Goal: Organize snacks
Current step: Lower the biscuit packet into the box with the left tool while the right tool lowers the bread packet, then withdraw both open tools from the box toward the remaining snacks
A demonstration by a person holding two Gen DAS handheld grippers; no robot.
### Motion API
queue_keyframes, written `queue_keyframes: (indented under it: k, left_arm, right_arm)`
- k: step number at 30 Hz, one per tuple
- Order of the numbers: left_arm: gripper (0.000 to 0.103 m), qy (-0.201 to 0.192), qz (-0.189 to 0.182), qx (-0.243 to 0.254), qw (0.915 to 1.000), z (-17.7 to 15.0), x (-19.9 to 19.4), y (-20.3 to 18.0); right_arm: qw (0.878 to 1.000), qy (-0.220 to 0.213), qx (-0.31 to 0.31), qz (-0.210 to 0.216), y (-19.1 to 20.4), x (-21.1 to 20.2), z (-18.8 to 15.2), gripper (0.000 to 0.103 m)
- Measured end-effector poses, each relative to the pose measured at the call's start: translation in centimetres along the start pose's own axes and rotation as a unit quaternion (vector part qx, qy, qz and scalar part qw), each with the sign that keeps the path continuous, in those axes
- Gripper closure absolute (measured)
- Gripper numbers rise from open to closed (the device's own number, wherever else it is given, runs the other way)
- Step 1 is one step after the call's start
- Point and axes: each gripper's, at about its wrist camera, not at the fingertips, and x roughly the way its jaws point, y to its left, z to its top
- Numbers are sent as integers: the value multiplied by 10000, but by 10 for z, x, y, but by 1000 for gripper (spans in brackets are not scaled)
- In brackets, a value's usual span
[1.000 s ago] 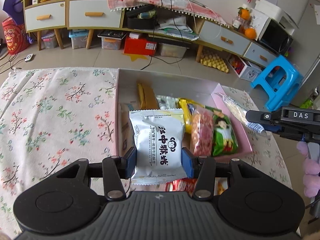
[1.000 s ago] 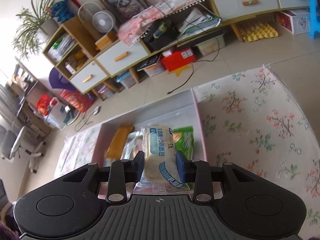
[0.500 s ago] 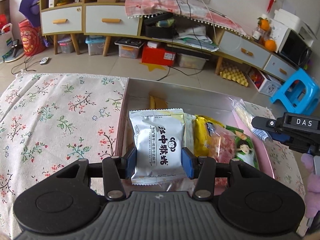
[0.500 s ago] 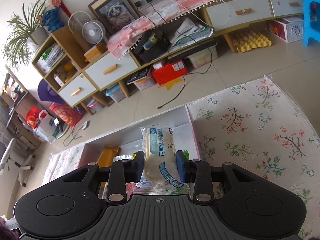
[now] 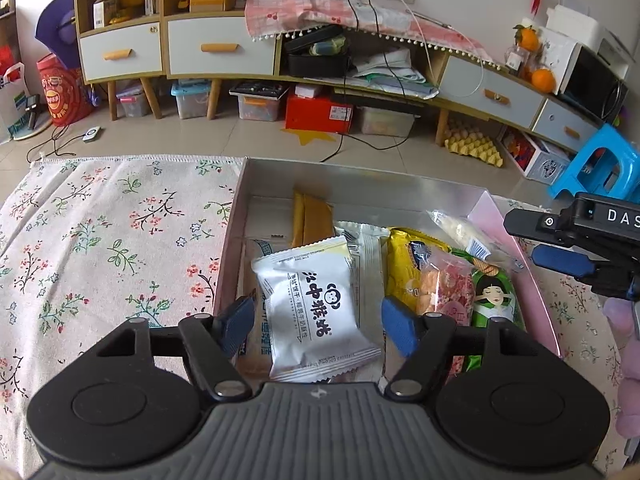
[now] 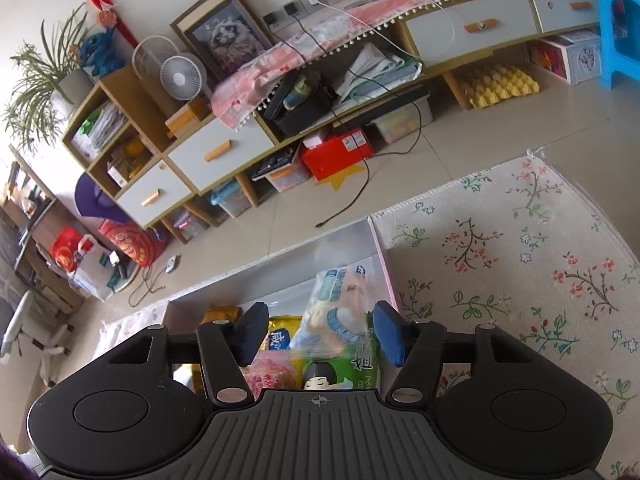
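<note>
Hand-held gripper (image 5: 318, 326) straddles white packet (image 5: 316, 312) (jaws just opened); snacks crowd box (image 5: 360, 182).

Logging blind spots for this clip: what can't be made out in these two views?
- Left wrist view: the near end of the pink box is hidden behind the left tongs.
- Left wrist view: the right tongs are cut off by the right edge.
- Right wrist view: the bread packet is blurred, its print unreadable.
- Right wrist view: the green snack bag is partly hidden behind the camera mount.
</note>
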Motion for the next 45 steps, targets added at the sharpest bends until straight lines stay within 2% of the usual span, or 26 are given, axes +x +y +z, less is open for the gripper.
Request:
queue_keyframes:
  k: [10,12,16,20,28,34,42,45]
  left_arm:
    - [26,-30,-3,131,9999,0,-9,-3]
    - [25,-27,-11,172,9998,0,-12,-3]
    - [19,-16,-72,259,9996,-1,-21,-2]
    - [13,17,-121,342,9993,-4,-30,3]
    - [5,183,46,343,9992,-13,-43,25]
    - [3,265,287,354,9986,-21,-52,46]
    - [3,406,385,385,9977,-32,-59,66]
    - [3,461,354,511,9970,-38,-60,67]
  right_arm:
    - [9998,30,-185,-10,10,-13,2,42]
    - [9997,48,-239,-15,14,-17,1,37]
    - [9995,108,-308,-6,18,-26,-1,34]
    - [9993,209,-297,1,21,-35,-5,26]
    - [9969,483,-598,-145,29,-51,-21,19]
    - [9937,640,-897,-217,34,-65,-36,18]
    - [9899,774,-1159,-271,37,-79,-52,17]
    - [9887,839,-1225,-228,39,-83,-60,13]
